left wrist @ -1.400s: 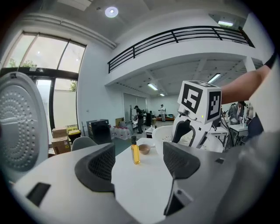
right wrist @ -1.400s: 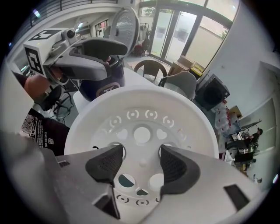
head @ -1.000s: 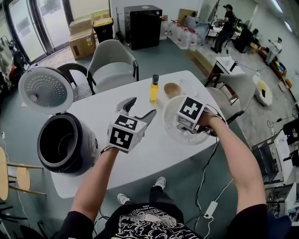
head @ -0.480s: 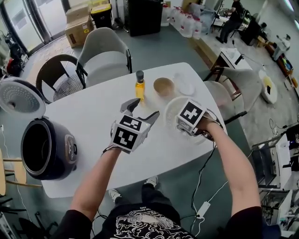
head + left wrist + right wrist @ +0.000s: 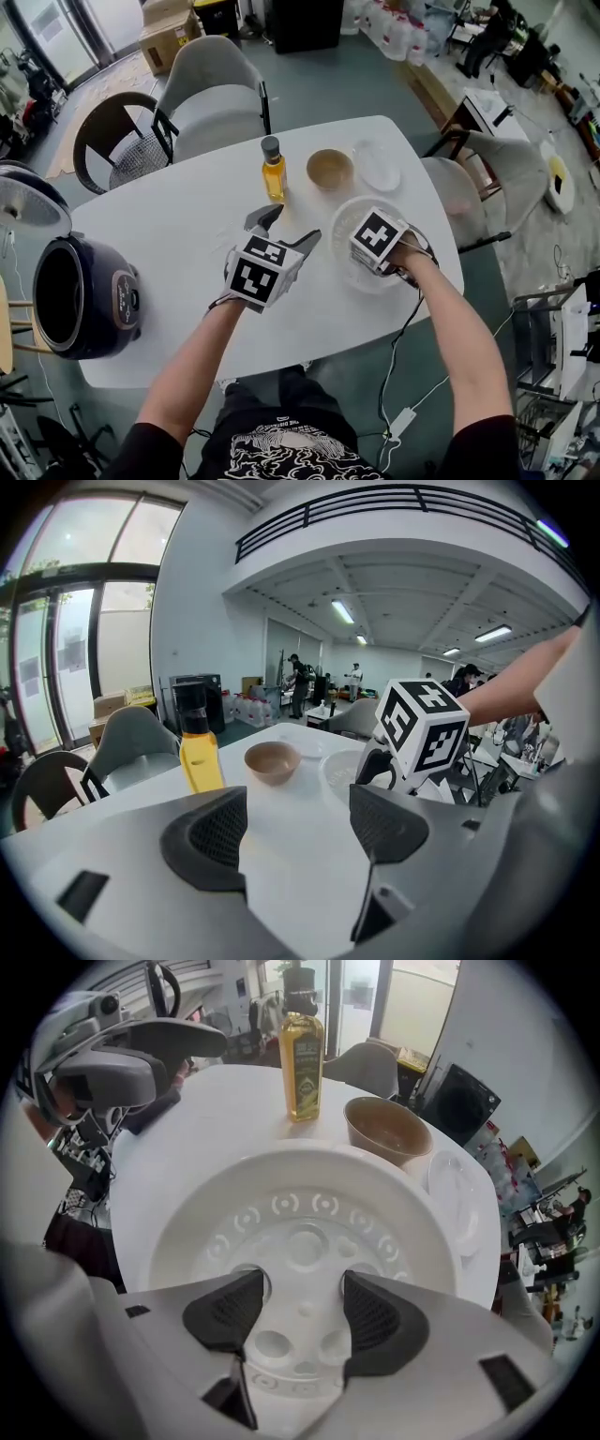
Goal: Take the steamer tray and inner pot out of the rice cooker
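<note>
The white steamer tray is low at the right side of the white table; whether it rests there I cannot tell. My right gripper points straight down into it. In the right gripper view its jaws reach into two holes of the tray and clamp the middle strip. My left gripper hovers beside it over the table, open and empty, as the left gripper view shows. The dark rice cooker stands at the table's left end with its lid up and the inner pot inside.
Behind the tray stand a yellow oil bottle, a tan bowl and a clear dish. Chairs line the far side, and another chair is at the right end. A cable hangs off the front edge.
Both grippers have come down toward the table, and the steamer tray came down with the right one. The left gripper stayed open and empty.
</note>
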